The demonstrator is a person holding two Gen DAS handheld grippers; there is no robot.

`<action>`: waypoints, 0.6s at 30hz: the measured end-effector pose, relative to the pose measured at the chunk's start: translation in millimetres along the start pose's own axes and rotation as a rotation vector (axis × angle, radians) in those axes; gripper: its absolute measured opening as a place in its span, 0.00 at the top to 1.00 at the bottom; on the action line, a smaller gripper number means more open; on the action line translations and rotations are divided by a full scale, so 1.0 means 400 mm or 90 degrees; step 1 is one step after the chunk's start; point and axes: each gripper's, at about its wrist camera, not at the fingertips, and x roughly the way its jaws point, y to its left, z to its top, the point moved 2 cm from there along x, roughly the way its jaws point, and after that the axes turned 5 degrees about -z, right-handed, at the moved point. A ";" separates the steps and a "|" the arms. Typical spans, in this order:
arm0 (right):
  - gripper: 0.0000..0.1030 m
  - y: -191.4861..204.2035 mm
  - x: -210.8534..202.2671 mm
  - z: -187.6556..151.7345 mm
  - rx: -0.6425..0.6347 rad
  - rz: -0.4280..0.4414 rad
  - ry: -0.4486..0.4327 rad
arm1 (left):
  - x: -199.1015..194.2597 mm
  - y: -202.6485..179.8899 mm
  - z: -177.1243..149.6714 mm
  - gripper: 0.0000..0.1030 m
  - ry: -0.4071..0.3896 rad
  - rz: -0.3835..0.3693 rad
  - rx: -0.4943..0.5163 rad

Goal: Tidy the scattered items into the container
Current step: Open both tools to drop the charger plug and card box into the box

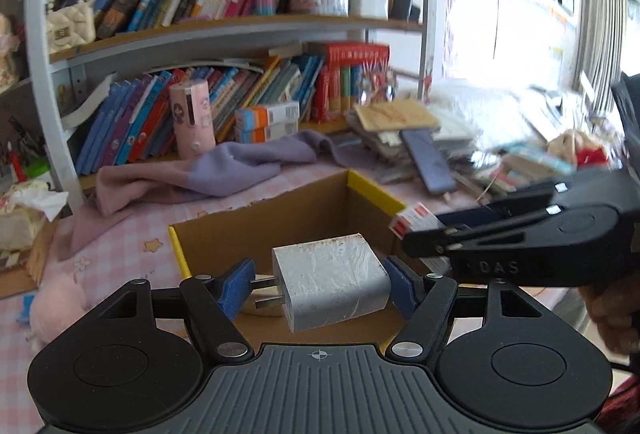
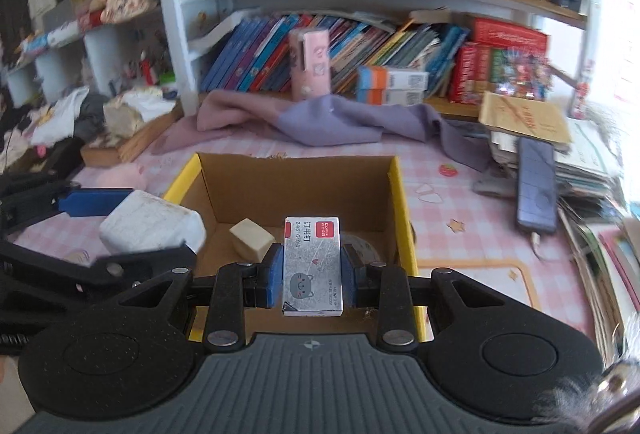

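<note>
My left gripper (image 1: 320, 286) is shut on a white plug charger (image 1: 330, 284), held across its prongs and far end above the open cardboard box (image 1: 260, 222) with yellow edges. My right gripper (image 2: 312, 274) is shut on a small staples box (image 2: 312, 266) with a grey cat drawing, held over the same cardboard box (image 2: 300, 177). In the left wrist view the right gripper (image 1: 412, 230) comes in from the right with the staples box (image 1: 412, 220) at its tip. In the right wrist view the left gripper (image 2: 132, 230) shows at the left with the charger (image 2: 152, 226). A cream eraser (image 2: 252, 236) lies inside the box.
The box sits on a pink checked tablecloth (image 2: 460, 209). Behind it lie a purple cloth (image 2: 340, 121) and a pink cylinder case (image 2: 311, 63) before shelves of books. A phone (image 2: 536, 185) rests on a paper stack at the right. A pink plush (image 1: 60, 306) lies left.
</note>
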 end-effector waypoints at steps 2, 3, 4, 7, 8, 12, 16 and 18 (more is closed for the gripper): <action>0.73 -0.002 0.053 0.006 -0.029 0.010 0.021 | 0.040 0.001 -0.006 0.31 0.027 0.014 0.006; 0.73 -0.004 0.073 0.004 -0.037 0.016 0.029 | 0.061 0.005 -0.011 0.31 0.044 0.018 0.001; 0.73 -0.006 0.097 0.004 -0.043 0.026 0.041 | 0.076 0.009 -0.019 0.31 0.058 0.021 -0.007; 0.73 -0.004 0.152 -0.003 -0.064 0.048 0.066 | 0.115 0.017 -0.039 0.31 0.094 0.019 -0.031; 0.73 -0.003 0.165 -0.005 -0.069 0.053 0.072 | 0.127 0.019 -0.046 0.31 0.106 0.020 -0.034; 0.73 0.001 0.214 -0.016 -0.085 0.077 0.105 | 0.161 0.020 -0.061 0.31 0.145 0.016 -0.042; 0.73 0.002 0.250 -0.031 -0.092 0.104 0.147 | 0.168 0.030 -0.060 0.31 0.159 0.012 -0.064; 0.73 0.001 0.260 -0.028 -0.096 0.109 0.154 | 0.171 0.031 -0.059 0.31 0.160 0.011 -0.066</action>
